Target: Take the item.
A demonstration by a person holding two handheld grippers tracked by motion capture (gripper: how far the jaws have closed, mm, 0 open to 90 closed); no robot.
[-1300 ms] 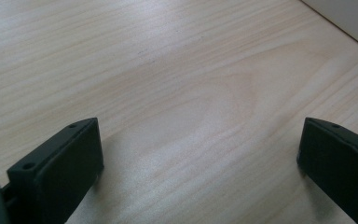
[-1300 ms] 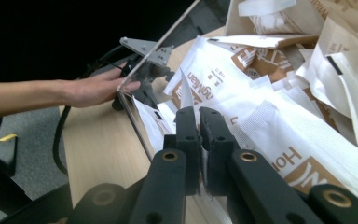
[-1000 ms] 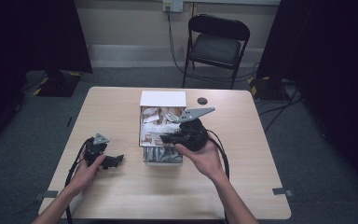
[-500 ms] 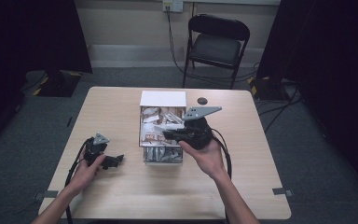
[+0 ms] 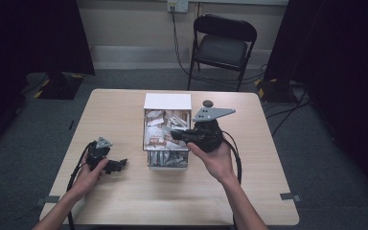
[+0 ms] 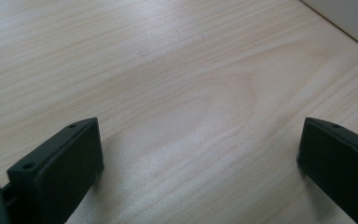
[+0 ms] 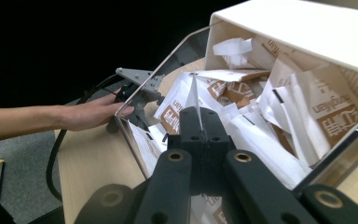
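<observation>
Centre frame: right gripper (image 7: 199, 122), jaws clamped on a white packet (image 7: 193, 95) above the box (image 5: 167, 101) (packets inside); lower left: left gripper (image 6: 200, 154), jaws wide. It rests on the table (image 6: 168, 70).

free: bare table (image 5: 172, 201) front | blocked: box (image 5: 167, 101) centre, packets (image 7: 303, 121) inside

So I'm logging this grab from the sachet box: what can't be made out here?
- Right gripper view: the pinched sachet stands edge-on, print unreadable.
- High view: the right claw tips blur into the box contents.
- Left gripper view: the left claw is cut off at the bottom edge.
</observation>
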